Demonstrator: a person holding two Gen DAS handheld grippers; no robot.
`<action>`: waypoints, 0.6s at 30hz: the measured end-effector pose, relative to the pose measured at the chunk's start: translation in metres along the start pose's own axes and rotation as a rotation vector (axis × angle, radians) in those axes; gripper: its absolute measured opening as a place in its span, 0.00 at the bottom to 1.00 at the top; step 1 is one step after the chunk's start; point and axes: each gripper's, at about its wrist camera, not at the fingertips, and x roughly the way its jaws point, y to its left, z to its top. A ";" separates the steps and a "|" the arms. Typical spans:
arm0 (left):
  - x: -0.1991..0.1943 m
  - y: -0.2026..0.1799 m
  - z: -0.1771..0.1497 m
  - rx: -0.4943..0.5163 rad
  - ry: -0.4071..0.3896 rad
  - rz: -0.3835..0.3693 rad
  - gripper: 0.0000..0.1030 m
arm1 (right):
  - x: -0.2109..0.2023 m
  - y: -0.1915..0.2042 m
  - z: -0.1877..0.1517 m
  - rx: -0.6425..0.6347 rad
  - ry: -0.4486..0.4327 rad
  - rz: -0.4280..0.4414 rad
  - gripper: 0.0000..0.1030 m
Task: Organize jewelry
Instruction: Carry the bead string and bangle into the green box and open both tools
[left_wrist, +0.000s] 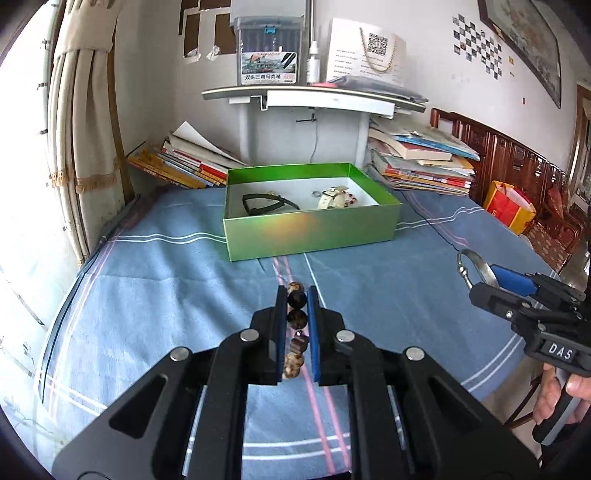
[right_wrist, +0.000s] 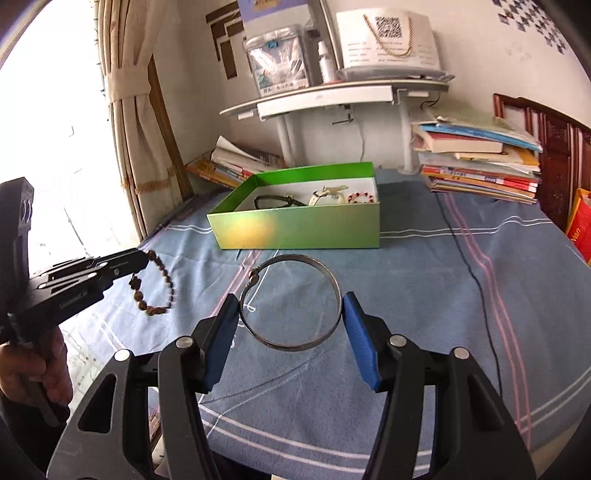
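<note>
So I'm working over a round table under a blue cloth with white and pink stripes. Scanning left to right from my left camera: a tied-back cream curtain by the bright window at 9 o'clock, a slanted stack of books at 11, a white shelf unit dead ahead at 12 with a clear marker case and a white paper bag on top, another messy pile of books at 1 o'clock, and carved dark wood furniture at 2.

The open green cardboard box with a white inside sits on the cloth at 12, already holding a few pieces: a dark strap, something cream-coloured, a red-and-white bead loop.

My left gripper is clamped on the brown wooden bead bracelet, which hangs in the air short of the box. My right gripper has its blue pads pressed against both sides of the thin silver metal bangle, holding it flat, also off the cloth and near the box's front wall.
</note>
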 end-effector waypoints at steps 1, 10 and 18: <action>-0.003 -0.002 -0.001 0.001 -0.002 -0.002 0.10 | -0.002 -0.001 0.000 0.003 -0.003 -0.003 0.55; -0.018 -0.009 -0.004 0.006 -0.015 -0.012 0.10 | -0.013 -0.002 -0.004 0.004 -0.012 -0.005 0.55; -0.021 -0.008 -0.006 0.000 -0.013 -0.017 0.10 | -0.016 -0.004 -0.004 0.007 -0.015 -0.006 0.55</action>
